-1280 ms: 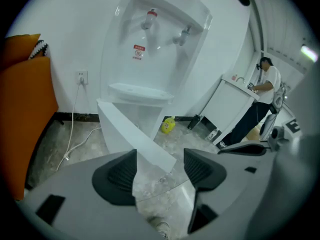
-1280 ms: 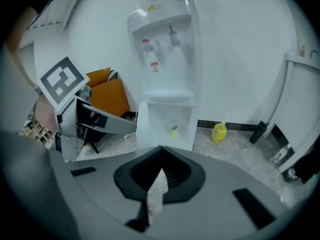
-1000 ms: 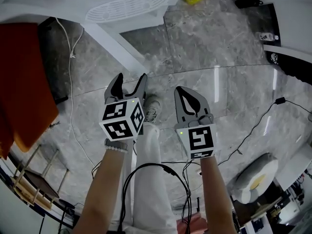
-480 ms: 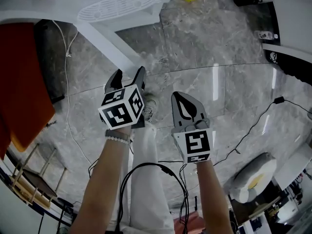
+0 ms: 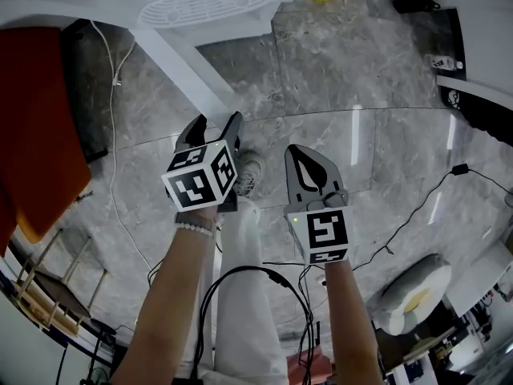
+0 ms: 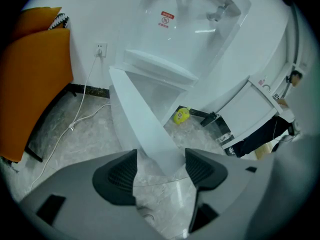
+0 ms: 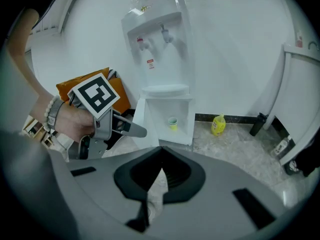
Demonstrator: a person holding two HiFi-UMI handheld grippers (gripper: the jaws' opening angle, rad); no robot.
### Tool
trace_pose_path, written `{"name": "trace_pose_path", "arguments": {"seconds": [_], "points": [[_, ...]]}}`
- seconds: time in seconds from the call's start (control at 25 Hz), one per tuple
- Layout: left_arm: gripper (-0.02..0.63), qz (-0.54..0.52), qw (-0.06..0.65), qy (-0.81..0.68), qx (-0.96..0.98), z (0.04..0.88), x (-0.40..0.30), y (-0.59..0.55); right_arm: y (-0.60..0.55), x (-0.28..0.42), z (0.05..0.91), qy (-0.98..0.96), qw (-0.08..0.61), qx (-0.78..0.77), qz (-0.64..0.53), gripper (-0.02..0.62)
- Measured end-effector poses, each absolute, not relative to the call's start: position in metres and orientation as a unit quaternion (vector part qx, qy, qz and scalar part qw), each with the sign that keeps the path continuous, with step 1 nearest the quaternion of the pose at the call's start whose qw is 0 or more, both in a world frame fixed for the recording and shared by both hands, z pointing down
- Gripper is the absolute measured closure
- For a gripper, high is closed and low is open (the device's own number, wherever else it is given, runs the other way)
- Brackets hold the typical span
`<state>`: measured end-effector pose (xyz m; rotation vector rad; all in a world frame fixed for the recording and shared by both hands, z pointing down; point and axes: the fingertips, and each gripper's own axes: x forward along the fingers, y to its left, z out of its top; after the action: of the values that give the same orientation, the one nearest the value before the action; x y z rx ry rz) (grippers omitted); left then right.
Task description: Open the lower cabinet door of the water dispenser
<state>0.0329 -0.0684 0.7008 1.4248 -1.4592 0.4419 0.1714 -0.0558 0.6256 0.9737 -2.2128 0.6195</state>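
Note:
The white water dispenser (image 7: 161, 44) stands against the wall. Its lower cabinet door (image 7: 139, 120) is swung out, and a small cup (image 7: 172, 123) stands inside the open cabinet. In the head view the door (image 5: 188, 70) shows as a white slanting bar below the drip tray (image 5: 210, 3). My left gripper (image 5: 216, 125) is open just short of the door's free edge (image 6: 150, 134), which lies ahead between the jaws; nothing is gripped. To the right of it my right gripper (image 5: 304, 155) hangs shut and empty over the floor, its pads (image 7: 172, 171) together.
A yellow bottle (image 7: 218, 125) stands on the marble floor right of the dispenser. An orange chair (image 5: 36, 127) is on the left with a white cable (image 5: 116, 135) beside it. Black cables (image 5: 417, 207) trail on the right. The person's shoe (image 5: 250, 176) is below the grippers.
My left gripper has rolled a little and sunk slightly near the door's free edge. The right gripper has stayed where it was, shut.

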Motion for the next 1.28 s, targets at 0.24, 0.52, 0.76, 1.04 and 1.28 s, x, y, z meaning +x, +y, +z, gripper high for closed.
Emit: {"name": "trace_pose_path", "arguments": {"seconds": [0.24, 0.52, 0.76, 1.04, 1.28], "points": [[0.296, 0.192, 0.494, -0.603, 0.596, 0.700, 0.015, -0.047, -0.052, 0.155, 0.626, -0.844, 0.324, 0.362, 0.229, 0.592], [0.316, 0.213, 0.481, -0.604, 0.599, 0.697, -0.014, -0.019, -0.045, 0.134, 0.627, -0.846, 0.333, 0.351, 0.224, 0.592], [0.385, 0.238, 0.448, -0.619, 0.599, 0.690, -0.046, 0.005, -0.040, 0.115, 0.626, -0.847, 0.350, 0.340, 0.214, 0.592], [0.428, 0.246, 0.432, -0.647, 0.578, 0.688, -0.095, 0.029, -0.038, 0.081, 0.625, -0.856, 0.356, 0.316, 0.202, 0.592], [0.428, 0.275, 0.403, -0.655, 0.577, 0.688, -0.140, 0.037, -0.038, 0.064, 0.631, -0.853, 0.370, 0.310, 0.199, 0.592]]}}
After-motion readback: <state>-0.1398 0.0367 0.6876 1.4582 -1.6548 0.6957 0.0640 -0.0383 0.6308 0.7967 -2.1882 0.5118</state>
